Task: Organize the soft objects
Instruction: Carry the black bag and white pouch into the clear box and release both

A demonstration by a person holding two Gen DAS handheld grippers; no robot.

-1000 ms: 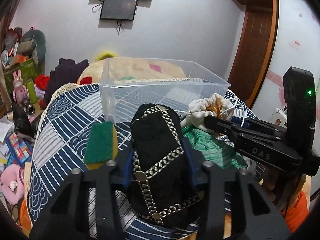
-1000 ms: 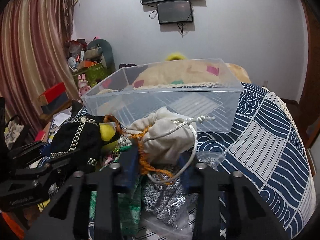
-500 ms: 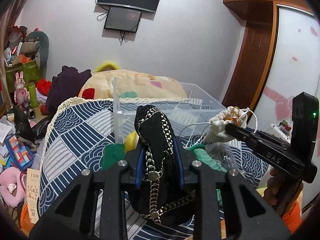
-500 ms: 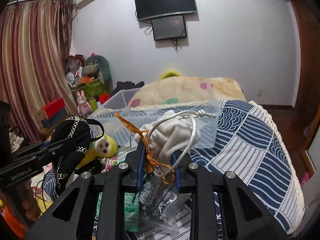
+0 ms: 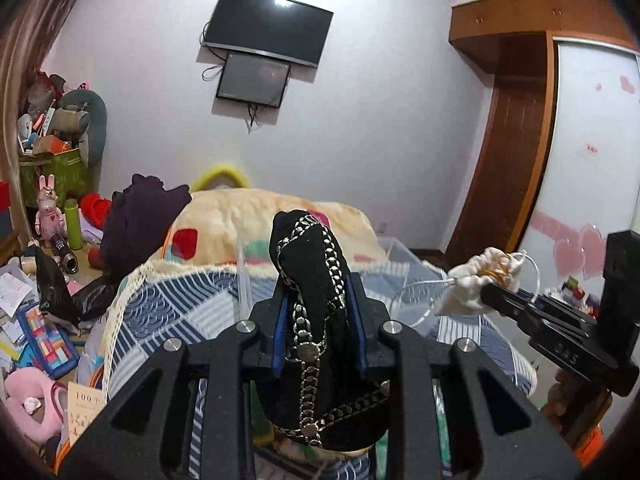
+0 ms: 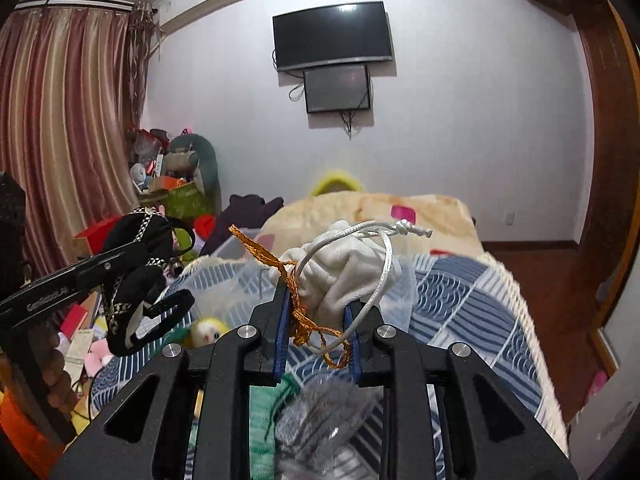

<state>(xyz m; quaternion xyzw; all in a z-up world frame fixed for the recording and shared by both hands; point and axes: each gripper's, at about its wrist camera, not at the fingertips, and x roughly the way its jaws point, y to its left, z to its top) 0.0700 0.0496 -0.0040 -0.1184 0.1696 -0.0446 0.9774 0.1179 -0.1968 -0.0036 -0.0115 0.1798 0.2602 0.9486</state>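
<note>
A big bed (image 6: 472, 292) with a blue and white cover filled the low part of both views. A cream blanket (image 5: 248, 220) with bright patches lay at its far end. A clear plastic box (image 5: 396, 264) sat on the bed, just past the two tools.

The left gripper (image 5: 319, 316) was held up in the air. Its two fingers were pressed tight on a black bag (image 5: 316, 304) with shiny chain trim, and the bag stuck up between them. In the right view the bag's strap hung down in a loop.

The right gripper (image 6: 316, 320) was up in the air too, near the left one. Its fingers squeezed a small white pouch (image 6: 344, 276). A white cord (image 6: 384, 264) looped over the pouch, and an orange string (image 6: 296, 304) dangled beside it.

A green cloth (image 6: 262, 404) lay on the bed under the right gripper.
</note>
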